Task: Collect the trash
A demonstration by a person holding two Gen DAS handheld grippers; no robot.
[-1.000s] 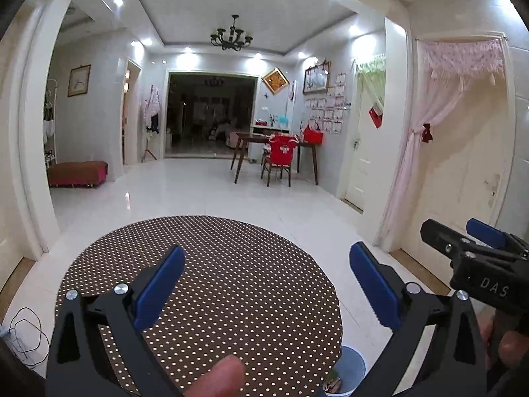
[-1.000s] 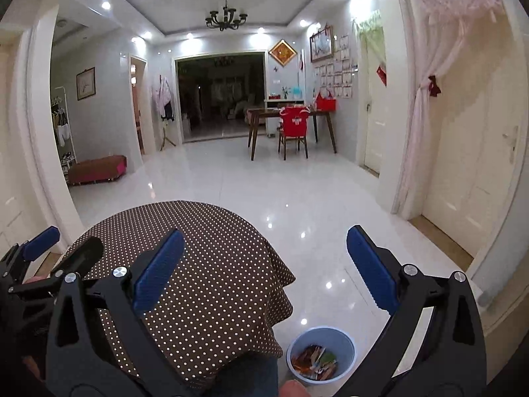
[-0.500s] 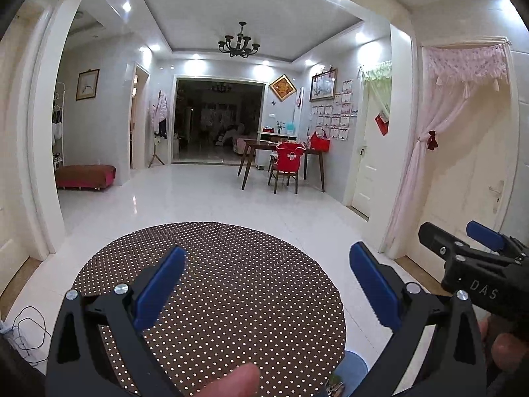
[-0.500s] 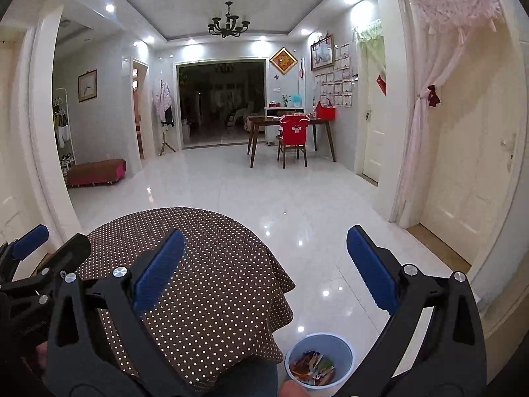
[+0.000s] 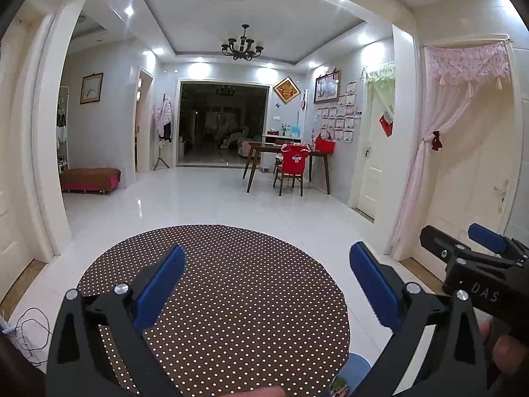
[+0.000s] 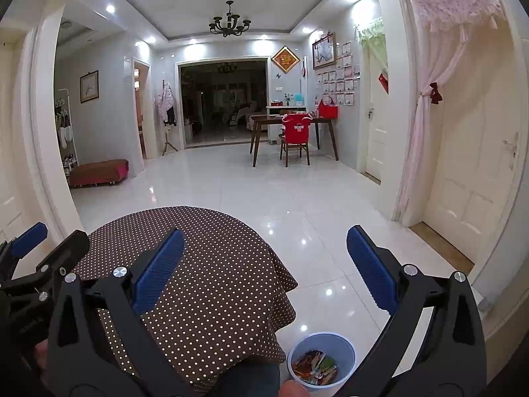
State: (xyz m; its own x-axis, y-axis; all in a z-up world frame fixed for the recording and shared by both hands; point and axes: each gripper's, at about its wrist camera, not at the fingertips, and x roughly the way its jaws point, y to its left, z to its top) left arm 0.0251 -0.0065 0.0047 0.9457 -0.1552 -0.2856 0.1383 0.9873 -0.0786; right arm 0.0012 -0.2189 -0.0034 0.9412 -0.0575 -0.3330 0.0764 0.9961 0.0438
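Right wrist | both hand-held grippers point(image 6: 264, 264) released | trash in bin point(image 6: 320, 360)

A round table under a brown polka-dot cloth point(image 5: 231, 297), a wooden dining table point(image 6: 264, 120), a red-draped chair point(image 6: 295, 132), a chandelier point(image 6: 229, 23)

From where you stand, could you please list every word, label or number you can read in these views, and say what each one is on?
"DAS": white letters on the black body of the right gripper, seen in the left wrist view.
Embossed lettering on the left gripper body in the right wrist view: too faint to read.
Red shirt on the chair back: white emblem, too small to read.
Papers on the far wall and the diamond plaque: too small to read.
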